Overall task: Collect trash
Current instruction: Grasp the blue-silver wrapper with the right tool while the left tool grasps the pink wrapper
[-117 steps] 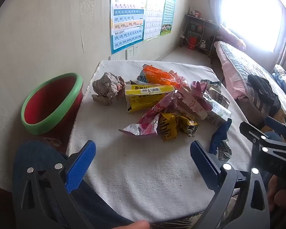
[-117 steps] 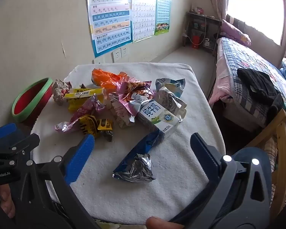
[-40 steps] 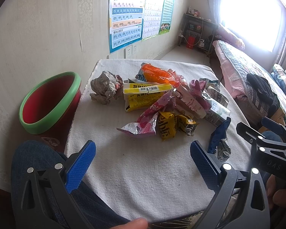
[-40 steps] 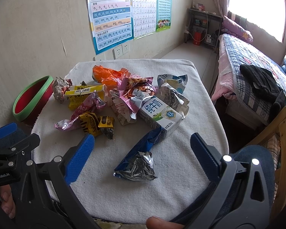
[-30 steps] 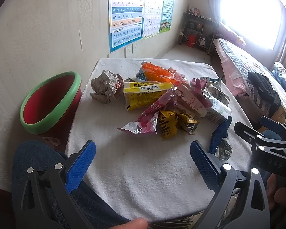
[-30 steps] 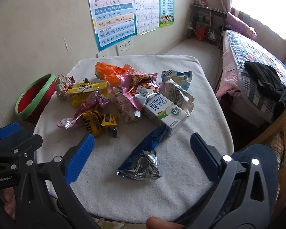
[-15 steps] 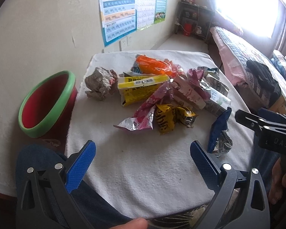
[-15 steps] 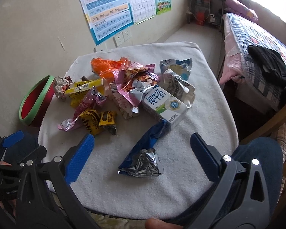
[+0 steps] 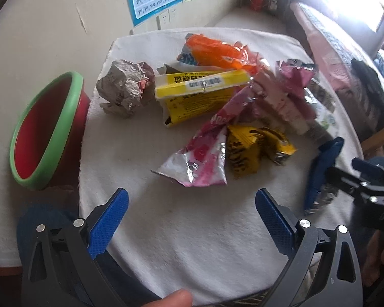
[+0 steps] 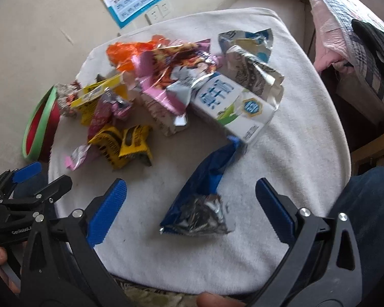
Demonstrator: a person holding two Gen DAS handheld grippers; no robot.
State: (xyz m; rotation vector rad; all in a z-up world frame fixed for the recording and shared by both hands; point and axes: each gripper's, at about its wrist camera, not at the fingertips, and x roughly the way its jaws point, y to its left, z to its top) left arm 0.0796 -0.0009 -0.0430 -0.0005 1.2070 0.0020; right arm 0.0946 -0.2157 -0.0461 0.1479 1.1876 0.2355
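White cloth-covered table (image 9: 153,230) near centre, cloth rumpled at far edge. Cream wall (image 9: 51,12) far left, small crack mark on it. Blue-bordered pinyin chart (image 9: 153,2) on wall, second chart beside it to right. Two white sockets (image 9: 166,19) below chart. Bed with pink and checked covers (image 10: 345,25) far right, dark garment (image 10: 376,43) lying on it. Wooden frame (image 10: 371,145) at right edge.

Wrappers (image 9: 233,117) on cloth-covered table (image 9: 146,148) beside bin (image 9: 46,130)

1. The right gripper (image 10: 190,211) has been moved down closer over the blue wrapper (image 10: 204,194).
2. The left gripper (image 9: 192,220) has been brought nearer the pink wrapper (image 9: 199,161).
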